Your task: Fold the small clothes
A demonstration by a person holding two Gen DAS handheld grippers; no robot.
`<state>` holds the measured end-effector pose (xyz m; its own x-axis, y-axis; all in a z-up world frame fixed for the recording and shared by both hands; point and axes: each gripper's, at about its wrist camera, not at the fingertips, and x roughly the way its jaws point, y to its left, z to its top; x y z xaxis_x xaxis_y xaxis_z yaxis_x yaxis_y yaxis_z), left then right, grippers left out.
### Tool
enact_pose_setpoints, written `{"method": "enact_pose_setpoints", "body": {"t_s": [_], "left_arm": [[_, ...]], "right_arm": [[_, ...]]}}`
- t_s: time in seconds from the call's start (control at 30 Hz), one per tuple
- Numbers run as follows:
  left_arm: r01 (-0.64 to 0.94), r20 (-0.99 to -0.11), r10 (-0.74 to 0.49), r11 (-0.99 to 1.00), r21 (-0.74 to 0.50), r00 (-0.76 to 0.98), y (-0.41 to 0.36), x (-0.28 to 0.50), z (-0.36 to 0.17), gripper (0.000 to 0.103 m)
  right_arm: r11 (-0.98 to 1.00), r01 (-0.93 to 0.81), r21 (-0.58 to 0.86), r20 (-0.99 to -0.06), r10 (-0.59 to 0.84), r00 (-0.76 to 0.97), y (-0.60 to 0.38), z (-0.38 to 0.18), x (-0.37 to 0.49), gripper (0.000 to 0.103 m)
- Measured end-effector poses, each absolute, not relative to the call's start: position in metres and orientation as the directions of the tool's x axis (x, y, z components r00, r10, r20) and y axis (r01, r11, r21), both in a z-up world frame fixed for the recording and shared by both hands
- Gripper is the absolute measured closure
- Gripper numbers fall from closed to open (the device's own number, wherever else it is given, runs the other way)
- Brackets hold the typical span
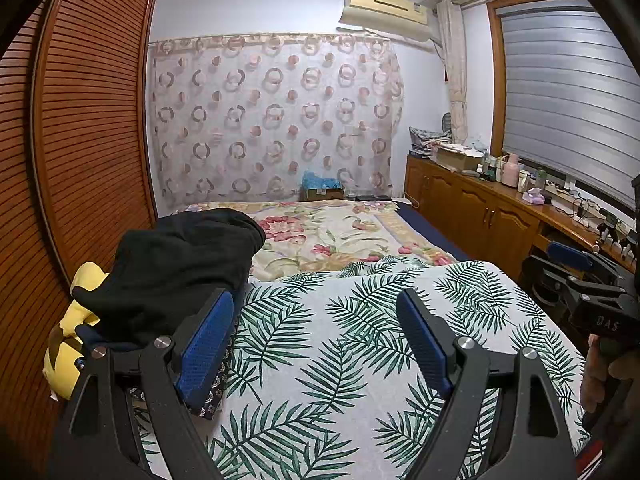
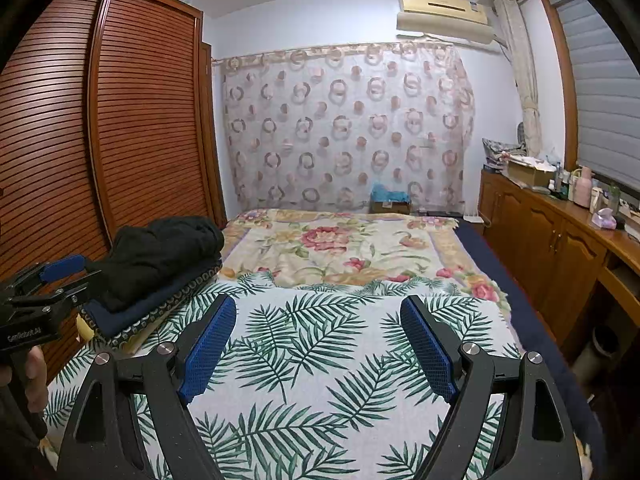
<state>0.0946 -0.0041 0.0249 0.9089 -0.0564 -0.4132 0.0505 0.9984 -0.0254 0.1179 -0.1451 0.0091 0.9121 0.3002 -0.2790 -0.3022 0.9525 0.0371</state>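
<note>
A stack of clothes lies at the bed's left edge: a black garment (image 1: pixel 180 264) on top, a dark navy piece (image 2: pixel 136 308) and a patterned piece (image 1: pixel 218 384) under it, and a yellow one (image 1: pixel 80 308) at the side. The black garment also shows in the right wrist view (image 2: pixel 160 252). My left gripper (image 1: pixel 316 340) is open and empty above the palm-leaf sheet (image 1: pixel 340 360), right beside the stack. My right gripper (image 2: pixel 318 344) is open and empty over the same sheet (image 2: pixel 320 360). Each gripper shows at the edge of the other's view, the right one (image 1: pixel 580 280) and the left one (image 2: pixel 52 280).
A floral blanket (image 1: pixel 332 232) covers the far half of the bed. A slatted wooden wardrobe (image 1: pixel 80 140) stands close on the left. A wooden cabinet (image 1: pixel 480 208) with clutter runs along the right under the window. A curtain (image 1: pixel 272 120) hangs on the far wall.
</note>
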Motion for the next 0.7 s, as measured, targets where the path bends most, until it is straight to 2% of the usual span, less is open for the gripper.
{"method": "enact_pose_setpoints", "body": {"t_s": [0.7], "left_arm": [[0.049, -0.412, -0.055, 0.998, -0.025, 0.910, -0.003, 0.094, 0.024, 0.019]], "right_arm": [[0.952, -0.304, 0.043, -0.277, 0.303, 0.912, -0.159, 0.011, 0.116, 0.018]]}}
